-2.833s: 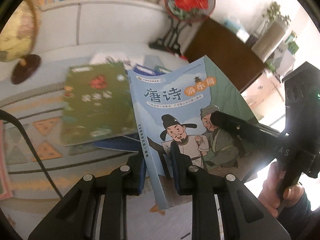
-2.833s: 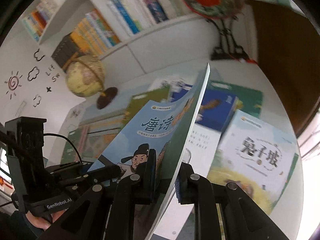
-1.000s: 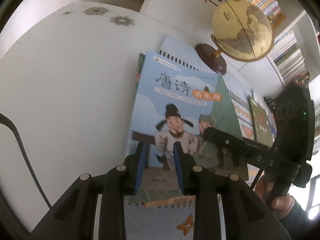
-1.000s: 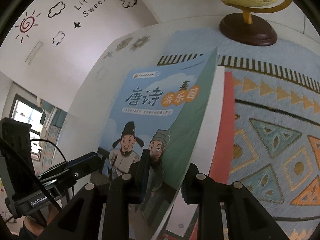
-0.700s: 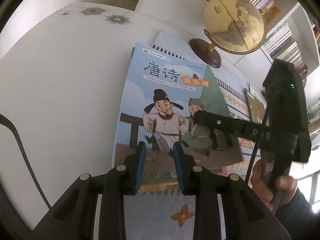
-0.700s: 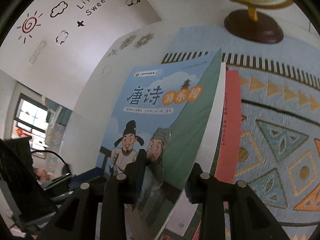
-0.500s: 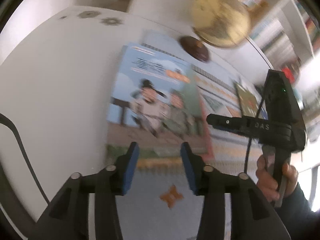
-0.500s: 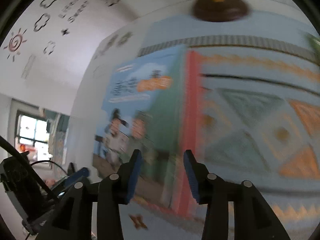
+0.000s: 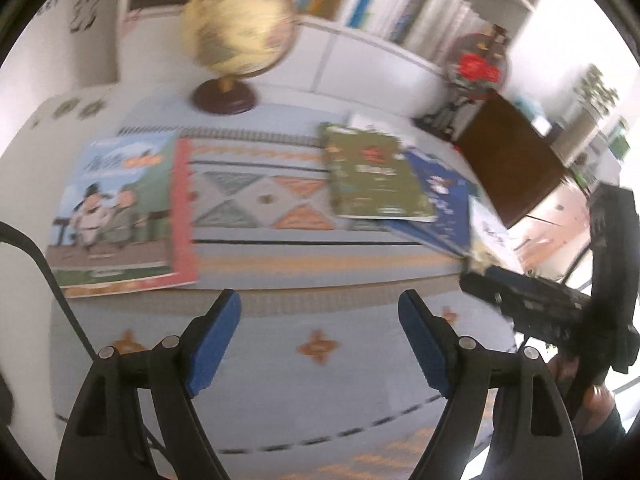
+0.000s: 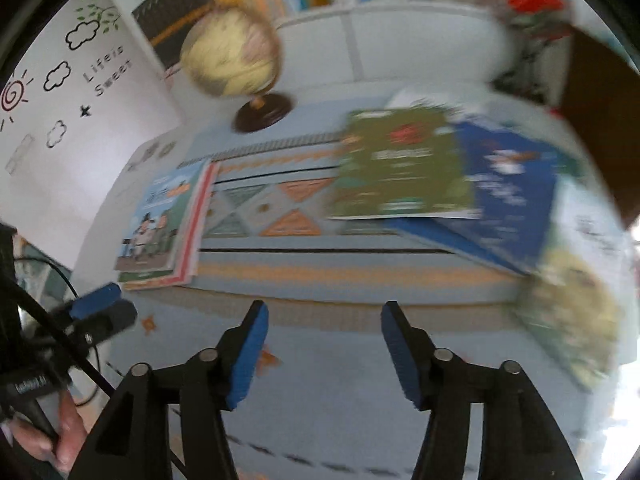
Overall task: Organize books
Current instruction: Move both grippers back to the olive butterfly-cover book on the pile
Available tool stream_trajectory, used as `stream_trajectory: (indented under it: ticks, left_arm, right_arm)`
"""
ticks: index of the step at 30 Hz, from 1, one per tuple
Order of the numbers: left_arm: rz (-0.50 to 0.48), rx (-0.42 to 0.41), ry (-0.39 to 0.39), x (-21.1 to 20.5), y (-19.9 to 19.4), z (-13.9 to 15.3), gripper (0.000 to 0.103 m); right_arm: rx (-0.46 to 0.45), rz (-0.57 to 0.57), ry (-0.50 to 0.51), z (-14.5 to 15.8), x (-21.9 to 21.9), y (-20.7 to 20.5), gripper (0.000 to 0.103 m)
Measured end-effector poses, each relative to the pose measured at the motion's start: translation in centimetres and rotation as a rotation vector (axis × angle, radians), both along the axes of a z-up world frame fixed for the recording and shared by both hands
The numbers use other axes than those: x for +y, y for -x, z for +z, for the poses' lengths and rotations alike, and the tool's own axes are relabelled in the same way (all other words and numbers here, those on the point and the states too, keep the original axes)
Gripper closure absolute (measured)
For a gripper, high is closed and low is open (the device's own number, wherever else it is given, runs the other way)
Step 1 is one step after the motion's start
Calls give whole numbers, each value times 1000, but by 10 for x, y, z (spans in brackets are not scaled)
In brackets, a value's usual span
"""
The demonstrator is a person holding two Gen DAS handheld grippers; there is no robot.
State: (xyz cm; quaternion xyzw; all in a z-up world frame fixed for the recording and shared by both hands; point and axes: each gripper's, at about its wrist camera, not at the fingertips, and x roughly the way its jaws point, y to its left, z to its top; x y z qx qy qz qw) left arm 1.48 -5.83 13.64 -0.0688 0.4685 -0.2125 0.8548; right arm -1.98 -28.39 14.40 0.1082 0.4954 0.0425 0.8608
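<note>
At the left edge of the patterned table runner (image 9: 320, 240) the blue cartoon book (image 9: 112, 208) lies flat, cover up, on top of a red-edged book (image 9: 182, 216) whose long side shows along its right; in the right wrist view the same pair sits at the runner's left end, the blue cartoon book (image 10: 154, 224) over the red-edged book (image 10: 196, 216). Behind them, toward the runner's back edge, a globe (image 9: 236, 36) stands on a dark round base. Further right, past a bare stretch of the triangle pattern, a green book (image 9: 372, 176) lies on top of a dark blue book (image 9: 444, 204), and a pale book (image 9: 490, 236) overlaps the runner's right end; the motion blur hides their titles. Shelves of upright books (image 9: 400, 12) run along the wall behind.

The left gripper (image 9: 320, 344) hangs over the runner's near edge with its blue-padded fingers spread wide, nothing between them. The right gripper (image 10: 322, 352) is likewise spread apart and empty over the near edge, right of the left one. Both views are smeared by motion
</note>
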Motion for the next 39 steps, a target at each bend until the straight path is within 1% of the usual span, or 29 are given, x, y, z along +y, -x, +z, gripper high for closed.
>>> stream_trajectory:
  ticks: [1,2,6,9,10,12,15,17,20,23,26,27,28,29,31,32,35,36,37,39]
  left_arm:
    - [-3,-14,2,-17,8,6,21]
    - [-1,-26,5,-27,14,10,21]
    - [17,-73,4,-62,34,22,17]
    - [6,-80,1,-81,43,25,13]
    - [-5,-78,-6,-87,44,26,12]
    - [-17,-79,-21,-95,47,25,7]
    - [-28,-71,-33,-100,39,21,5]
    - [-21,-47,-19,-101,26,16,5]
    - [-11,-29,9,-99,4,12,5]
    - [-9,-8,-5,-98,-31,8,5]
    - [-25,18,-21,-98,-71,0,5]
    - [-27,24,-29,-98,-87,-4,5]
    - [-32,33,-29,-98,-100,-8,5]
    - [-47,54,-28,-98,-116,-14,5]
    - [-62,80,-34,-100,-137,-25,5]
    - [-64,100,-45,-102,-152,-35,5]
    - [-65,130,-57,-103,-179,-57,5]
    - [-65,140,-60,-103,-187,-64,5]
    - [-65,152,-59,-103,-196,-72,5]
    - [-65,158,-63,-104,-207,-84,5]
  right_arm:
    - [-5,-13,11,4,-12,9,32]
    - [-17,-37,27,8,-28,24,29]
    - [-41,-109,59,16,-69,70,29]
    - [-48,-167,55,16,-99,100,29]
    - [-45,-194,42,13,-110,107,28]
    - [-34,-242,-15,8,-129,115,28]
    - [-35,-286,-83,4,-145,121,28]
    - [-28,-297,-86,1,-148,119,28]
    - [-15,-302,-66,-3,-150,106,28]
    - [-29,-288,-55,0,-150,77,28]
    - [-69,-253,-51,7,-148,31,28]
    - [-73,-250,-51,8,-147,17,28]
    - [-72,-256,-46,6,-146,-5,28]
    - [-67,-260,-40,4,-145,-17,28]
    - [-40,-261,-34,-9,-143,-55,28]
    - [-24,-260,-36,-16,-142,-70,28]
    - [21,-246,-43,-40,-137,-109,29]
    - [30,-245,-40,-46,-135,-116,32]
    - [40,-237,-40,-53,-132,-127,36]
    - [53,-226,-37,-62,-130,-138,38]
